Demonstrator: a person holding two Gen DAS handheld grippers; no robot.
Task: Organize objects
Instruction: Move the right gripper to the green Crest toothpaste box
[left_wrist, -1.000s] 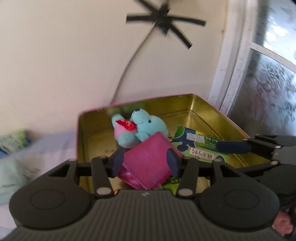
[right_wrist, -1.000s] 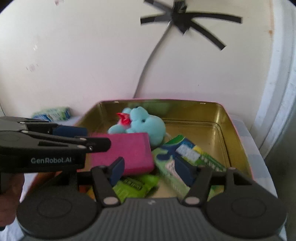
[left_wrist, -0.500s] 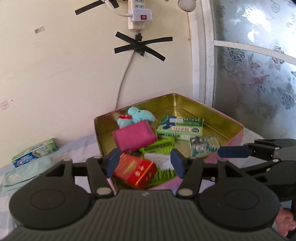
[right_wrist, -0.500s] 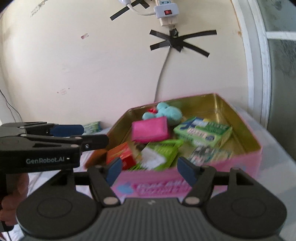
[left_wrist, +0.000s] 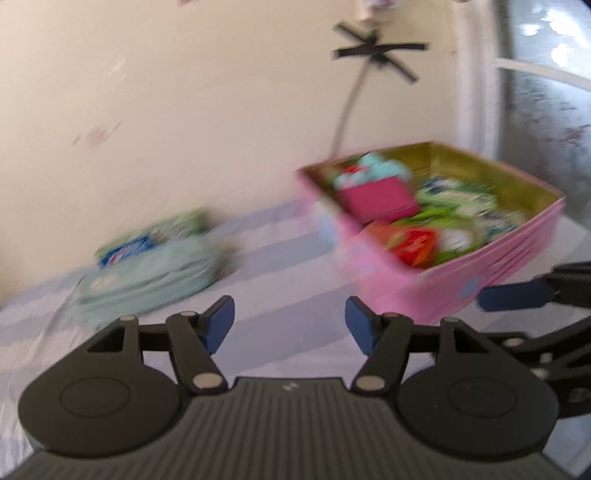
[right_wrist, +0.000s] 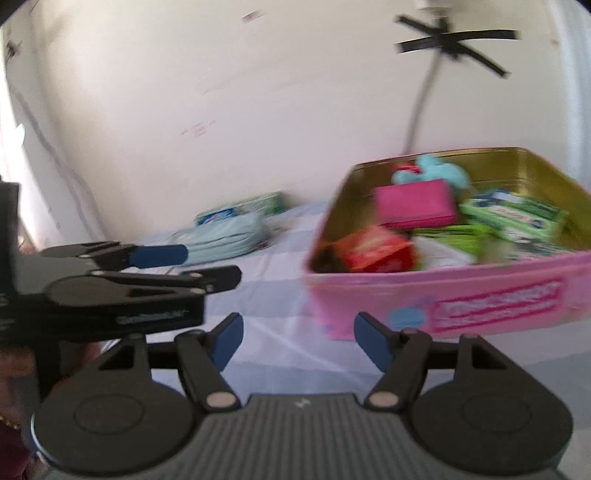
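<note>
**A:** Grippers first — what are they doing?

**B:** The left gripper (left_wrist: 290, 325) has its jaws spread wide with nothing between them, only the pale striped cloth of the tabletop (left_wrist: 280, 266) showing in the gap. The right gripper (right_wrist: 298, 341) is the same: wide apart, holding nothing. Each also shows side-on in the other's camera, the left gripper at the left edge of the right wrist view, the right one at the right edge of the left wrist view.

**A:** And the things being organized?

**B:** Most sit in the pink tin (right_wrist: 480, 295), gold inside, standing on the tabletop close to the wall, ahead and to the right of both grippers. In it: a light-blue plush toy (right_wrist: 439, 171) at the back, a magenta box (right_wrist: 415, 203) just in front of it, a red box (right_wrist: 376, 249) toward the near left corner, a green-and-white carton (right_wrist: 517, 214) on the right, and green packets in the middle that are too blurred to tell apart.

**A:** Anything outside the tin?

**B:** Yes, to its left and well apart from it. A pale-blue fabric pouch (left_wrist: 147, 277) lies flat on the cloth, and a green-and-blue toothpaste box (left_wrist: 155, 236) lies just behind it, against the wall.

**A:** The wall itself?

**B:** Cream, with a grey cable (right_wrist: 421, 107) running down behind the tin, fixed by crossed strips of black tape (right_wrist: 450, 44). Both views are motion-blurred.
</note>
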